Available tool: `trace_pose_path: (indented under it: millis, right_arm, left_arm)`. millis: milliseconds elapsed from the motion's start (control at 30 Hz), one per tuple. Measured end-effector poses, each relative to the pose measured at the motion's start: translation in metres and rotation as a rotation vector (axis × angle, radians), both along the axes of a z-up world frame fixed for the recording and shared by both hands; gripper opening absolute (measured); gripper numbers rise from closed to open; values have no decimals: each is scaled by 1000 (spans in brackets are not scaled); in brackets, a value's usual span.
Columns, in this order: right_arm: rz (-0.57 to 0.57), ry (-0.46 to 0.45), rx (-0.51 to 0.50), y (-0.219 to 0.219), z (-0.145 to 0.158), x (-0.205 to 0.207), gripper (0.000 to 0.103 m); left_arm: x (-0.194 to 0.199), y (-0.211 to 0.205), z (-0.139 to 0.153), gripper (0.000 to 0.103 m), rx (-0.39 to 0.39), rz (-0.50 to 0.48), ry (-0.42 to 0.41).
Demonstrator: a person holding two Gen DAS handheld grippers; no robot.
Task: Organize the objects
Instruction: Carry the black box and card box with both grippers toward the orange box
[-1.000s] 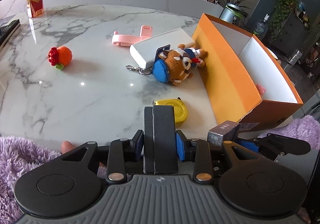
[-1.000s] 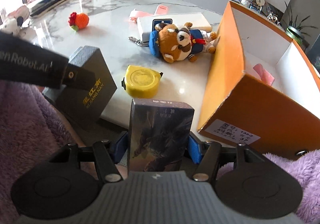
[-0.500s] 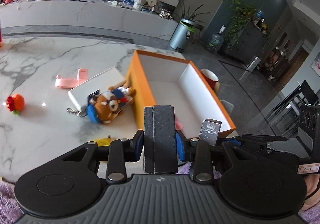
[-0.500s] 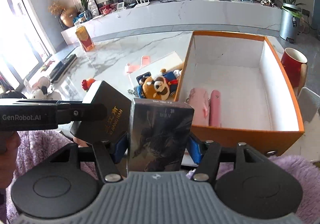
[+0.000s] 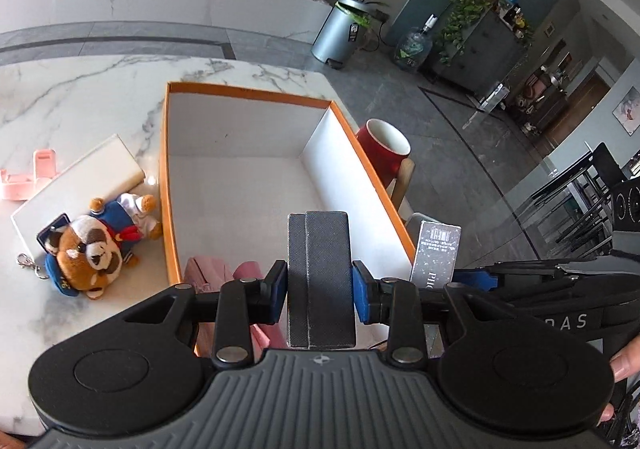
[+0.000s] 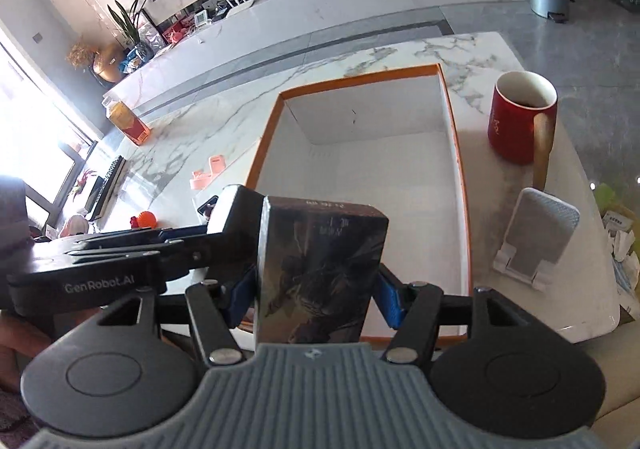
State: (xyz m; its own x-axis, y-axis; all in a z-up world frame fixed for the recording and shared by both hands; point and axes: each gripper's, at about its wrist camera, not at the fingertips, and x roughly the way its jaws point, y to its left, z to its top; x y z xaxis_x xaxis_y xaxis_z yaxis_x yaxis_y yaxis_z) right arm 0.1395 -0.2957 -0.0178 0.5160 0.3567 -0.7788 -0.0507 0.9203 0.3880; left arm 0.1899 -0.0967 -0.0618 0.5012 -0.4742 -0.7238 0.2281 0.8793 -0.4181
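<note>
My left gripper [image 5: 320,281] is shut on a dark grey textured box [image 5: 322,265] and holds it above the near end of the orange box [image 5: 248,93] with a white inside. My right gripper [image 6: 316,289] is shut on a glossy dark picture box [image 6: 320,269], also above the orange box's [image 6: 460,169] near end. The picture box also shows in the left wrist view [image 5: 436,253], to the right. Pink items [image 5: 208,273] lie inside the orange box at its near left corner. The left gripper's held box also shows in the right wrist view [image 6: 236,209].
A plush bear [image 5: 92,245], a white flat box [image 5: 80,181] and a pink holder [image 5: 28,177] lie left of the orange box. A red mug [image 6: 520,117] and a grey phone stand [image 6: 536,241] stand to its right. A juice carton [image 6: 128,121] and an orange toy [image 6: 146,219] are farther left.
Both grippers have moved forward and up over the orange box with their boxes still held. The yellow tape measure has dropped out of view.
</note>
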Motion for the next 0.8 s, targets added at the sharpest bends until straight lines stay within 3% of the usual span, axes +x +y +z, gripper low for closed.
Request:
trace_pose_path:
  millis: [167, 467, 800]
  right_arm:
    - [22, 68, 47, -12, -21, 28, 64]
    - [11, 232, 147, -17, -61, 65, 64]
    - [19, 342, 200, -20, -72, 81, 64]
  left_arm:
    - [15, -6, -23, 39, 14, 20, 88]
    - [26, 5, -35, 39, 9, 71, 157]
    - [28, 12, -31, 39, 10, 28, 203]
